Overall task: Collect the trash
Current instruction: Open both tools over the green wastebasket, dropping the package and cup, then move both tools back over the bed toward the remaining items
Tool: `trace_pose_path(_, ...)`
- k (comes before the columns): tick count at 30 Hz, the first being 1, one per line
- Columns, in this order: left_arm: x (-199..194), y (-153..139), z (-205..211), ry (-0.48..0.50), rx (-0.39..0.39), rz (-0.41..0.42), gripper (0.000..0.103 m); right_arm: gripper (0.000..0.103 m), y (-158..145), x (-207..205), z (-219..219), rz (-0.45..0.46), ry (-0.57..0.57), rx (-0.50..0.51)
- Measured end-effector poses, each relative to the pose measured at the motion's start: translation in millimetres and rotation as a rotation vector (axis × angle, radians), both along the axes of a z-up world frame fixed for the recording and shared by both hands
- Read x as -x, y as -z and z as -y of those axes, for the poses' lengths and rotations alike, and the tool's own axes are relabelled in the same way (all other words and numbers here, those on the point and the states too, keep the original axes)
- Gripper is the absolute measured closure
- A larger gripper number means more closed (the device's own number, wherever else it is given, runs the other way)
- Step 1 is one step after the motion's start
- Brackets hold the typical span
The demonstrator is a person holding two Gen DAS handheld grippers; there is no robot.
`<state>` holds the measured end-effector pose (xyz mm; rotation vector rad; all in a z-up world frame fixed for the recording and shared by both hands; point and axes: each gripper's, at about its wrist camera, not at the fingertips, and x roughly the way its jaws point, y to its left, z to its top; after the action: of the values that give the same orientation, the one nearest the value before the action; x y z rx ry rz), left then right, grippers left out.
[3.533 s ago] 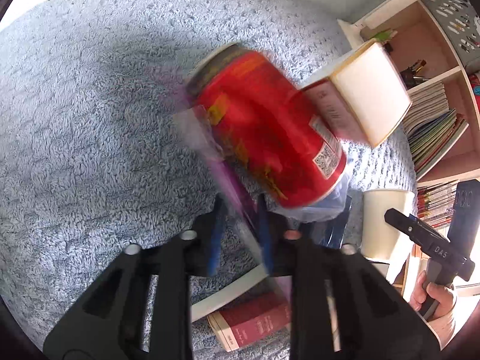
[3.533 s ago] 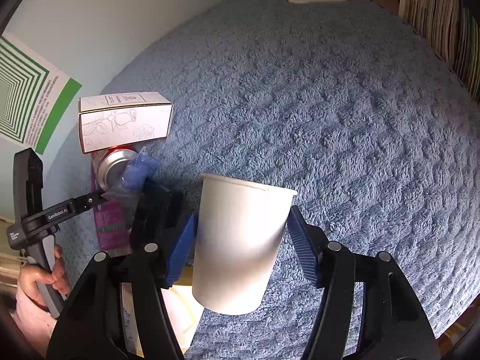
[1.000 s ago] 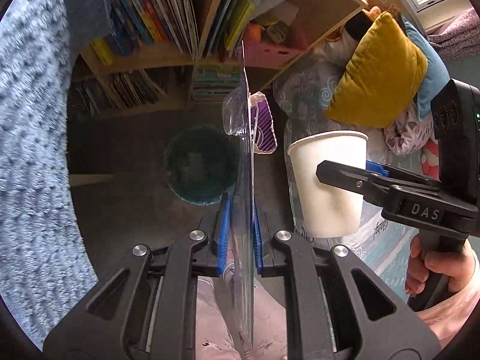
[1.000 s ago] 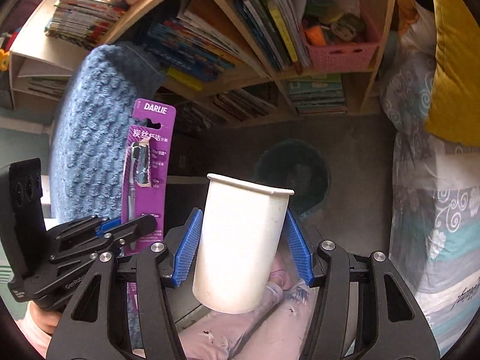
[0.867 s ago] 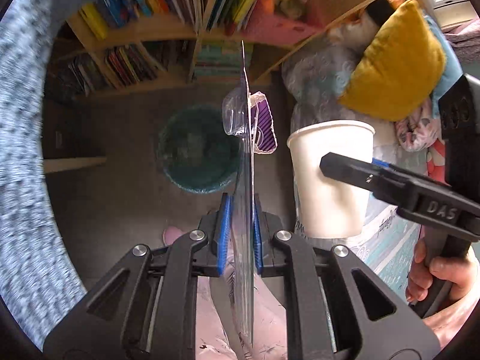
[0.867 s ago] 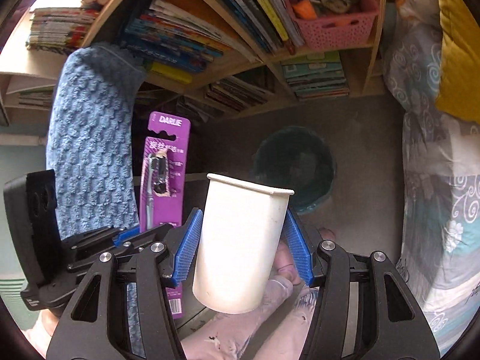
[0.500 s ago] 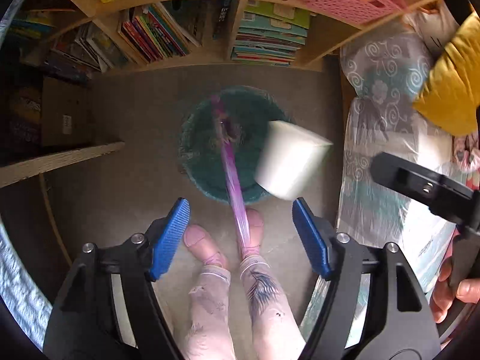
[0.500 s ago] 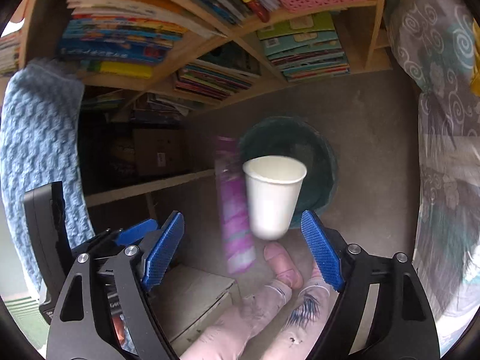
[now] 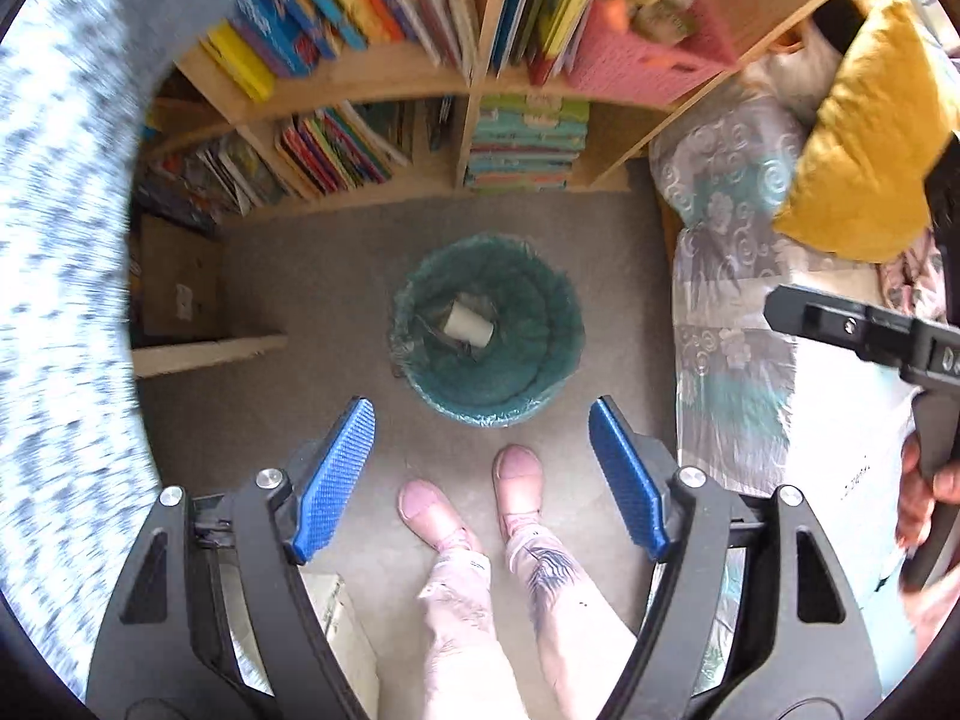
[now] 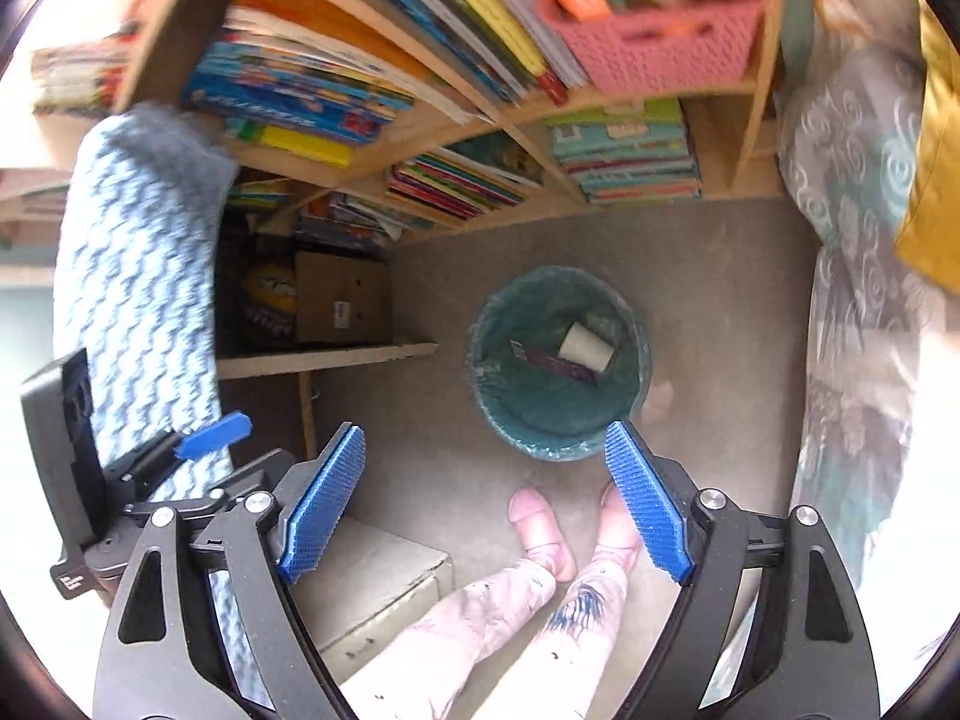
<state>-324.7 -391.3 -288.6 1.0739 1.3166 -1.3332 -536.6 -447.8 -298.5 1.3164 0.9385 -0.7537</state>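
The left gripper [image 9: 480,474], black-armed with blue ribbed pads, is pointed straight down at the floor; its jaws are opening, spread wide, and nothing is held between them. The right gripper [image 10: 486,504], of the same build, is angled steeply downward, its jaws likewise opening with nothing between the pads. In the left wrist view the right gripper's black body is seen at the right edge, held in a hand [image 9: 924,498].

Below both tools, a round bin lined with a teal plastic bag [image 9: 540,384] is seen standing on the grey floor. Inside it a white paper cup [image 9: 468,324] is lying on its side, and just beside the cup a flat purple blister pack [image 10: 552,365] is resting on the bag's bottom.

Near the bin, two pink-slippered feet [image 9: 474,492] are planted on the floor. Behind the bin, a wooden bookshelf filled with colourful books [image 9: 384,96] is seen, with a pink plastic basket [image 10: 654,42] on one shelf
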Motion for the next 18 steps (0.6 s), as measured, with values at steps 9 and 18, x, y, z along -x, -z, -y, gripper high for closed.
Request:
trace_pose_path(9,-43.6,-134.3,-48.9,-0.06,0.173,0.063,0.017,0.014,-123.6,-48.6,-12.0,0.139,-0.243,0.144)
trace_pose_path(18,-125.3,-213.3,-129.1,-0.289,0.26,0.167,0.012,0.014,-200.6,-153.2,-34.3,0.246,-0.567,0.225)
